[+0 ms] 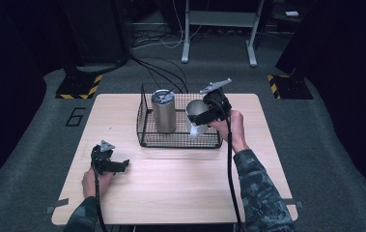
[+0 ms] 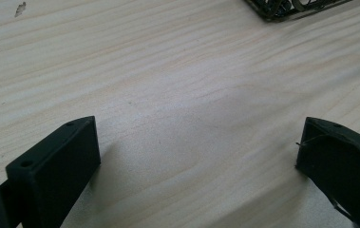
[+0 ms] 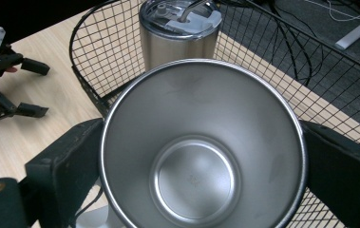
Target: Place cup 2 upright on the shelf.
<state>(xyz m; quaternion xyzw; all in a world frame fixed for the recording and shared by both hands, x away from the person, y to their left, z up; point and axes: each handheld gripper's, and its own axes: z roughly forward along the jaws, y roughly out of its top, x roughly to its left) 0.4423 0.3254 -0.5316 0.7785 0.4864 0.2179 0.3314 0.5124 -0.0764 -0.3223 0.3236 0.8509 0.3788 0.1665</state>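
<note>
My right gripper [image 1: 204, 116] is shut on an open steel cup [image 1: 196, 112], held above the right half of a black wire basket [image 1: 144, 130]. In the right gripper view the cup [image 3: 201, 156] is empty, and a jaw presses each side of its rim. A lidded steel tumbler [image 1: 163, 110] stands upright in the basket's left half; the tumbler [image 3: 180, 33] sits just beyond the cup. My left gripper [image 1: 120, 165] rests open on the table [image 1: 171, 193] near its front left. Between its fingers [image 2: 59, 161] lies bare wood.
The basket sits at the table's far middle; its corner [image 2: 282, 9] shows at the top of the left gripper view. Cables run across the grey floor [image 1: 316, 145] behind the table, near a white stand [image 1: 219, 29].
</note>
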